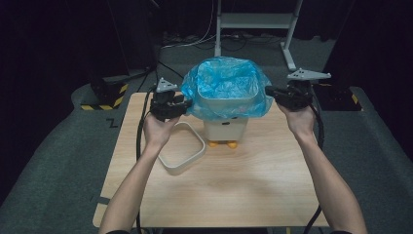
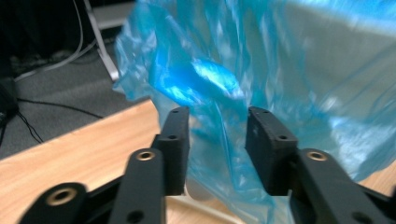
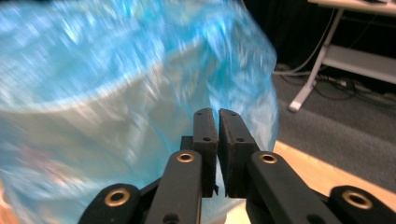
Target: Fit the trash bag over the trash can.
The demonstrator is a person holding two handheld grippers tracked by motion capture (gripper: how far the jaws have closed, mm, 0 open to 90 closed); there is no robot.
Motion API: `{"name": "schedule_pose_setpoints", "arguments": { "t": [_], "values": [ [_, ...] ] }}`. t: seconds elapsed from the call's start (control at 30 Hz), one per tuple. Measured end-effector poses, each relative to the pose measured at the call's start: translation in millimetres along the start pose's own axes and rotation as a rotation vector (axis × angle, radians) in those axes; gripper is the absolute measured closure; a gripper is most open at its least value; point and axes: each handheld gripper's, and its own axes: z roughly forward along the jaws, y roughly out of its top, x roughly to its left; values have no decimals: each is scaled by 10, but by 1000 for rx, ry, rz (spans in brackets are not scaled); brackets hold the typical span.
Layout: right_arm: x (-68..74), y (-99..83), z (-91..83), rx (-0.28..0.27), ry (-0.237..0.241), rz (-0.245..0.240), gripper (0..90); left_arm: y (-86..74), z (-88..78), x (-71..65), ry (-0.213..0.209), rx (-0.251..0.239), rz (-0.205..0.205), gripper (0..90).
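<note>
A small white bin (image 1: 225, 127) with orange feet stands at the back middle of the wooden table (image 1: 234, 185). A blue plastic bag (image 1: 226, 85) lines it and is folded out over its rim. My left gripper (image 1: 187, 103) is at the bag's left side. Its jaws are open, and a fold of the blue bag (image 2: 219, 140) hangs loose between the pads. My right gripper (image 1: 269, 90) is at the bag's right edge, its pads (image 3: 205, 128) almost touching and pinched on the film of the blue bag (image 3: 140, 70).
A white rounded-square ring (image 1: 187, 153) lies on the table just left of the bin, under my left hand. Behind the table are a grey desk frame (image 1: 253, 22), cables on the carpet and a stand base with yellow-black tape (image 1: 104, 95).
</note>
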Motion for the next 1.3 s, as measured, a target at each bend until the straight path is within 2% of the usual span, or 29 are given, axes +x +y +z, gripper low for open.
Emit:
{"name": "schedule_pose_setpoints", "arguments": {
  "t": [0.17, 0.47, 0.67, 0.73, 0.8, 0.97, 1.3],
  "values": [
    [40, 167, -60, -41, 19, -2, 791, 129, -124, 51, -16, -41, -46, 466],
    [129, 438, 37, -80, 43, -7, 761, 324, -211, 71, -28, -110, -89, 415],
    [233, 606, 145, -74, 62, -40, 745, 437, -220, 15, -24, -125, -73, 410],
    [263, 639, 205, -62, 77, -48, 736, 467, -219, -19, -34, -147, -64, 415],
    [288, 645, 270, -48, 82, -52, 734, 488, -214, -58, -41, -165, -49, 419],
    [312, 597, 382, 0, 101, -50, 734, 555, -136, -156, -49, -147, -23, 416],
    [465, 395, 284, 68, 159, -122, 725, 589, -5, -139, -47, -124, -33, 416]
  ]
}}
